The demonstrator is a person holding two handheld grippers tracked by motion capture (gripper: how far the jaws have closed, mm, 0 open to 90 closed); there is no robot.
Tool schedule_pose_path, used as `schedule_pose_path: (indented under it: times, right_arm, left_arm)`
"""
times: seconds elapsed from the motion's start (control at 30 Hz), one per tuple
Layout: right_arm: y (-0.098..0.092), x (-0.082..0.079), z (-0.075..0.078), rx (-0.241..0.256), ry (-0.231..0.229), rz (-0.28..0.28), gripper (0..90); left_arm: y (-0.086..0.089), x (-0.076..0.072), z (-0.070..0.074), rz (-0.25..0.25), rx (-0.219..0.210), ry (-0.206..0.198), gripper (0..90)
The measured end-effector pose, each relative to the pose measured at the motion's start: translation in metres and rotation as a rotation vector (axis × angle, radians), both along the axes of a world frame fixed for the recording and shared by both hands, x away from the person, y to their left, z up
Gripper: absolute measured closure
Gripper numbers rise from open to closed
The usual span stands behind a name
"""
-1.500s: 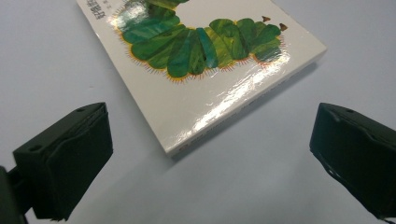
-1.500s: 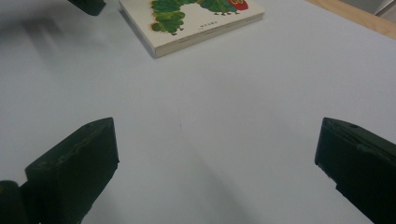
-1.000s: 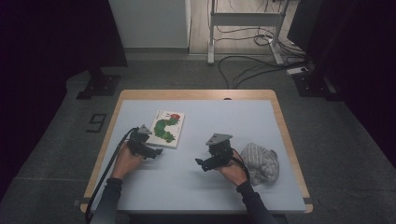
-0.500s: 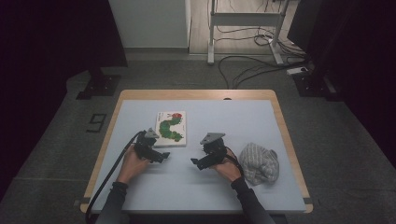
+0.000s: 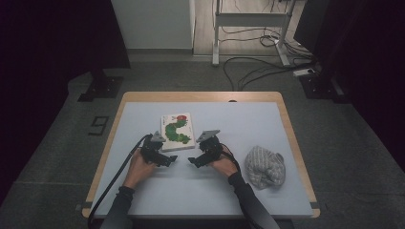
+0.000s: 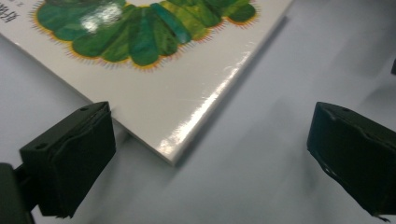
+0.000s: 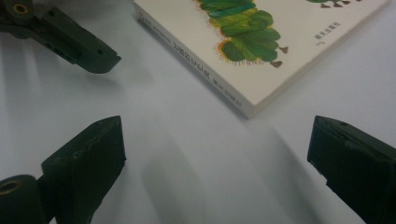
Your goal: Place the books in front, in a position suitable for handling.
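Note:
A white picture book (image 5: 178,131) with a green caterpillar on its cover lies flat on the pale blue table (image 5: 239,124), left of centre. My left gripper (image 5: 167,160) stands open just in front of the book's near edge. In the left gripper view the book's near corner (image 6: 177,102) lies between the wide-apart jaws of that gripper (image 6: 210,158), nothing clamped. My right gripper (image 5: 194,161) is open too, a little right of the left one, pointing left. In the right gripper view the book's spine and corner (image 7: 233,70) lie ahead of its jaws (image 7: 215,172), and one jaw of the left gripper (image 7: 70,37) shows at top left.
A grey knitted hat (image 5: 265,165) lies on the table to the right of my right hand. The table has a wooden rim (image 5: 200,97). Cables (image 5: 258,71) and stand legs sit on the floor beyond the far edge.
Both grippers have moved inward toward each other and toward the book's near corner. The right one has drawn away from the hat. The book and hat have not moved.

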State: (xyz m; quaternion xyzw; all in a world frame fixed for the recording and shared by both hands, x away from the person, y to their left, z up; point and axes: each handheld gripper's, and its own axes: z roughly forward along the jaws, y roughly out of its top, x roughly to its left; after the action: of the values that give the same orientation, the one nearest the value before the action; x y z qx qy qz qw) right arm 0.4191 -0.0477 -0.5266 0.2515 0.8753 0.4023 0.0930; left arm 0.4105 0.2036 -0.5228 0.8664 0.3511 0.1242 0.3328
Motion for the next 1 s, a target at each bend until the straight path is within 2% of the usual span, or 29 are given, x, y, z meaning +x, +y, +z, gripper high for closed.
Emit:
schedule_pose_path:
  times: [0.23,0.33,0.37,0.47,0.7,1.0]
  right_arm:
    - [0.011,0.013,-0.006,-0.001,0.026,0.029,7.9]
    - [0.014,0.016,-0.006,0.007,0.021,0.041,10.3]
    - [0.015,0.016,-0.006,0.004,0.018,0.05,8.5]
    - [0.019,0.015,-0.007,-0.017,0.02,0.065,3.2]
    - [0.021,0.011,-0.007,-0.025,0.014,0.05,3.1]
    - [0.016,-0.003,-0.007,-0.012,0.031,0.072,2.7]
  left_arm:
    - [0.001,0.001,-0.001,0.001,0.024,-0.009,4.9]
    - [0.003,0.002,-0.001,-0.009,0.021,-0.003,6.0]
    - [0.003,0.002,-0.001,-0.009,0.018,-0.002,6.0]
    - [0.002,0.002,-0.002,-0.009,0.028,-0.01,4.6]
    - [0.0,0.0,-0.003,0.019,0.007,-0.003,4.0]
    - [-0.003,-0.007,-0.002,0.015,0.01,0.005,3.8]
